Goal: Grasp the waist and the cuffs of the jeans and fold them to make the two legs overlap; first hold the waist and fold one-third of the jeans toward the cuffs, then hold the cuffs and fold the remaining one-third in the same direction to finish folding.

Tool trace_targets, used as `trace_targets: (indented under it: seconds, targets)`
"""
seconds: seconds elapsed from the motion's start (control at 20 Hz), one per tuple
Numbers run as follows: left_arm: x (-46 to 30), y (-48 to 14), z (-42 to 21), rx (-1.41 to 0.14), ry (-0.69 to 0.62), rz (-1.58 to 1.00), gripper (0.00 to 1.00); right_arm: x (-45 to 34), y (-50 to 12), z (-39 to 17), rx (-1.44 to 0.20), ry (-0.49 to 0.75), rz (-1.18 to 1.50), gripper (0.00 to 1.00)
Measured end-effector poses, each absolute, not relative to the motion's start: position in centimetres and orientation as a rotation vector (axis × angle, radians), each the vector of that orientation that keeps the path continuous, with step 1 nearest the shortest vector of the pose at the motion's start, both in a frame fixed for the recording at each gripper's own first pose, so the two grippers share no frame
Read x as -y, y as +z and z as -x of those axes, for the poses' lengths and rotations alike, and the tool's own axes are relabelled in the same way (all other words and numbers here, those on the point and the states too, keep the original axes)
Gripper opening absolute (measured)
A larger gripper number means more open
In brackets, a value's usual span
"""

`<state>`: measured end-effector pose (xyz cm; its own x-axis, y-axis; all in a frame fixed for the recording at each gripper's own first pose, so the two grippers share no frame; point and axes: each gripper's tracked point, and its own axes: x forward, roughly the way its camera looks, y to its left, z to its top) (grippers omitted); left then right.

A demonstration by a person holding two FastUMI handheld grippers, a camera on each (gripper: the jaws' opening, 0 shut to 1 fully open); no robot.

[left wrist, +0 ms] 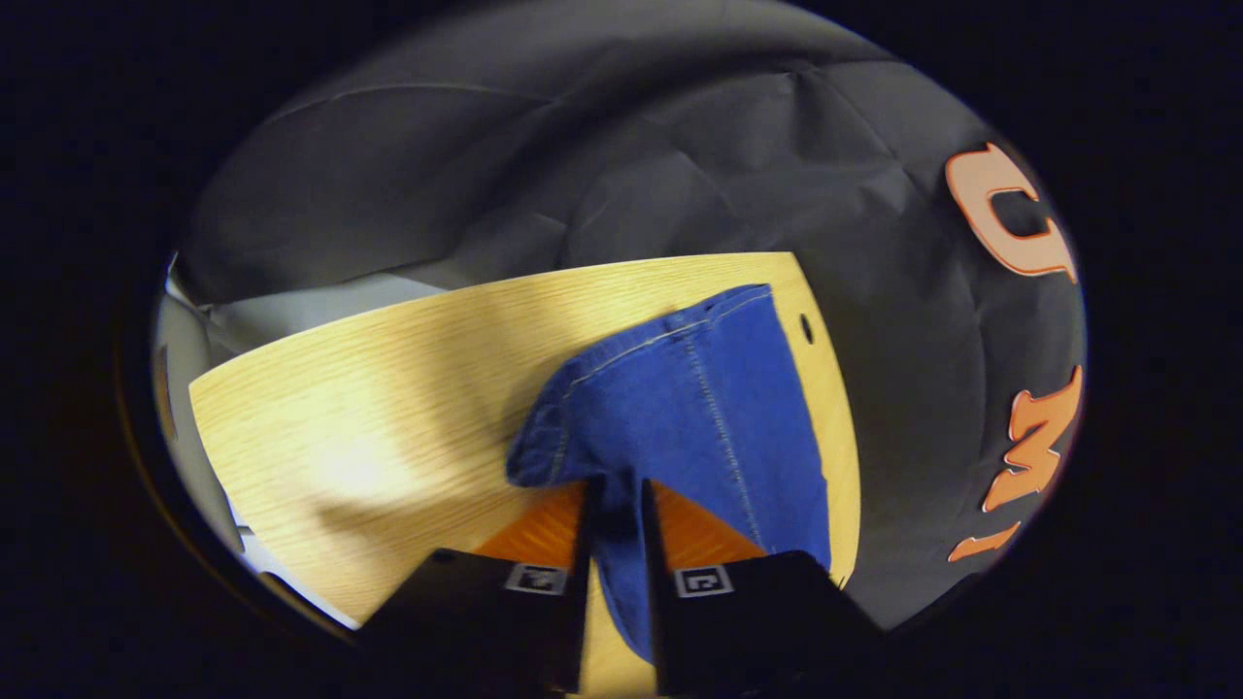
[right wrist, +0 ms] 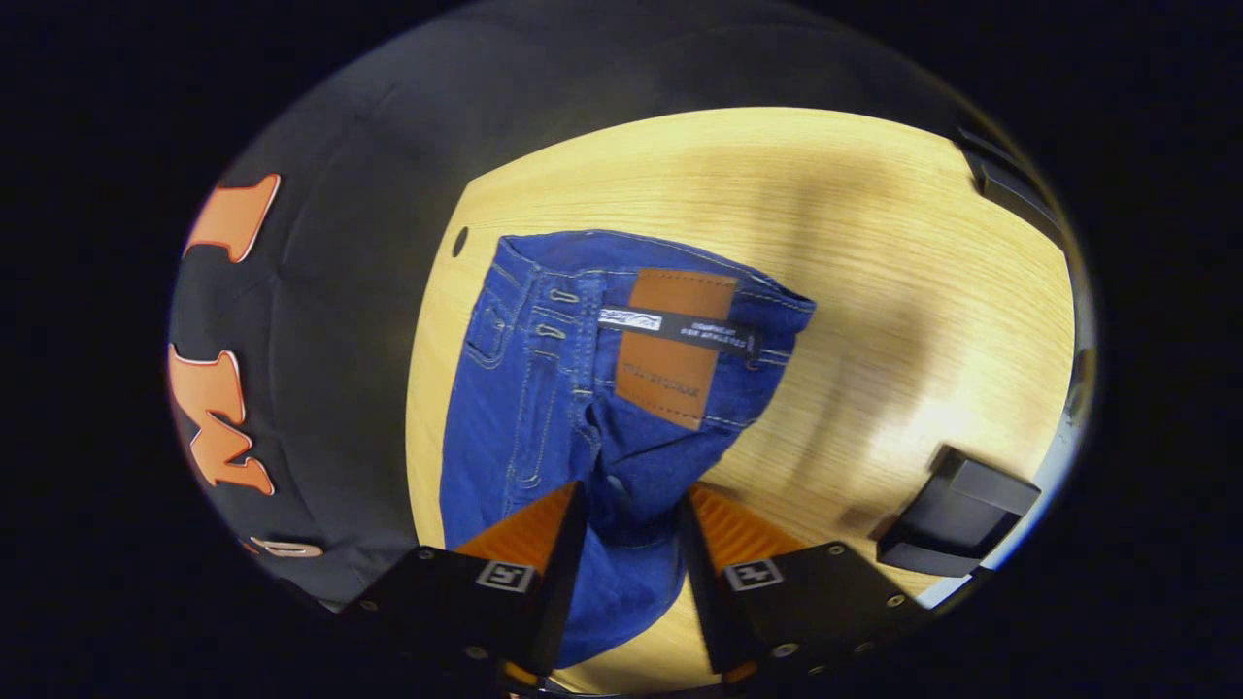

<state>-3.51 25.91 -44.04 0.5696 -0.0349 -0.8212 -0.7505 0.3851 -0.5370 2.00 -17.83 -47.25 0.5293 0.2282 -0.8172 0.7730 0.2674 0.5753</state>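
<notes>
Jeans lie on the wooden table, hard against its edge by the black cloth wall, and both ends are in hand. In the right gripper view the waist end shows clearly: waistband, belt loops, a pocket corner and the brown leather patch with a dark label strip across it, all facing up, with the denim below the patch bunched and drawn toward the camera. In the left gripper view the other end shows a stitched hem, which I take to be the cuffs, lying near the small dark hole in the table. The cloth looks narrow at both ends, so the legs may already overlap, though I cannot see the middle of the garment to be sure. Judging from this, the lengthwise fold is either just made or in the making, and both thirds remain to be folded: waist toward the cuffs first, then the cuffs over. The left tool stands narrow, its orange-faced fingers pinching a ridge of denim from both sides just below the hem. The right tool is a little wider yet also clamps a gathered fold of denim just below the patch. A dark boxy object sits at the table's far side from the jeans.
</notes>
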Motion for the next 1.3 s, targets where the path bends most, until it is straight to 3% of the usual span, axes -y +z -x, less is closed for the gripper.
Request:
trace_targets:
  seconds: [0.1, 0.15, 0.2, 0.25, 0.5, 0.85, 1.3]
  targets:
    - [-25.8, -43.8, 3.8, -0.853, 0.540, 1.114, 0.06, 17.0, -47.2, -1.9, -1.013, -0.428, -1.284, 0.33]
    - [-25.7, -44.0, 4.2, -0.851, 0.549, 1.098, 0.07, 16.8, -48.2, -2.2, -1.010, -0.461, -1.269, 0.20]
    - [-25.7, -45.4, 3.1, -0.859, 0.559, 1.087, 0.02, 17.3, -47.0, -2.2, -1.004, -0.444, -1.273, 0.16]
    - [-25.9, -42.6, 4.7, -0.855, 0.545, 1.083, 0.02, 17.3, -46.4, -2.3, -0.994, -0.424, -1.277, 0.17]
    - [-26.0, -41.9, 4.1, -0.837, 0.549, 1.041, 0.02, 17.9, -45.3, -1.6, -0.978, -0.418, -1.231, 0.16]
    - [-25.5, -39.0, 3.8, -0.828, 0.541, 1.036, 0.02, 19.5, -44.7, 0.2, -0.922, -0.488, -1.292, 0.14]
    - [-25.5, -39.5, 3.7, -0.858, 0.537, 1.012, 0.02, 19.2, -46.1, -1.2, -0.912, -0.539, -1.421, 0.13]
